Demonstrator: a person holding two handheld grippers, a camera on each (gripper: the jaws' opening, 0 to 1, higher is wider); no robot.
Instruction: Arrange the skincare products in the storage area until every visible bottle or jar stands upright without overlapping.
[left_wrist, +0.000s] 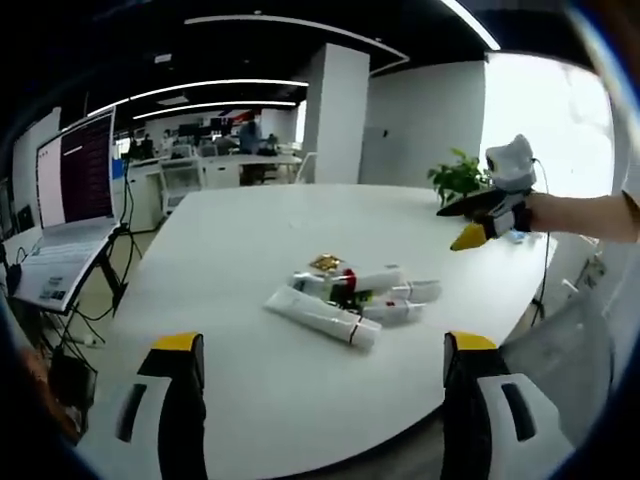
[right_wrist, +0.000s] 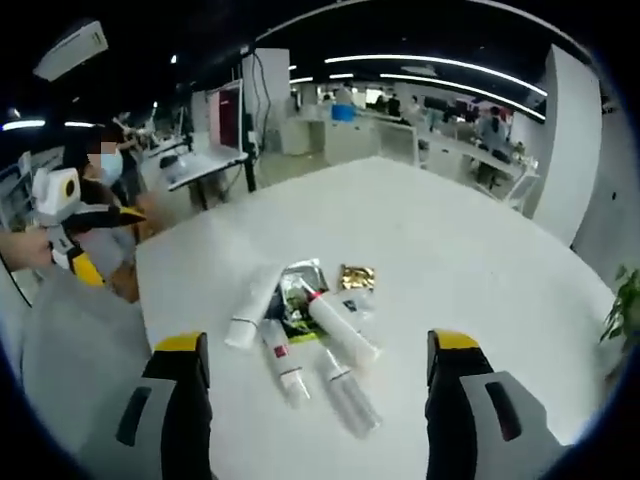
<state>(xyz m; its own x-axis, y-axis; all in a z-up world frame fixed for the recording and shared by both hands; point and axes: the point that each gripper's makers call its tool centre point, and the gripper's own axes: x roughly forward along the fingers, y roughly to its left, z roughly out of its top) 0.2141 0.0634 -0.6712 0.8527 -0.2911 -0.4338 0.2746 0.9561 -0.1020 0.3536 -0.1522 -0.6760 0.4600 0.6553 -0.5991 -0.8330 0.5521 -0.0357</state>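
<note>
Tubes (right_wrist: 300, 330) lying heaped flat on table (right_wrist: 480, 260), perhaps over a sachet. Start stage: left gripper (left_wrist: 320, 350), right gripper (right_wrist: 315, 350) both spread wide, empty. Next: pick one, stand upright.

**Open table all round one small heap**

The white table (left_wrist: 250, 300) lies bare on every side of the tubes (left_wrist: 350, 300), which lie bunched and overlapping with a gold packet (right_wrist: 357, 276) mid-table. Both tongs hang short of the heap, so approach is unblocked from either side.
</note>
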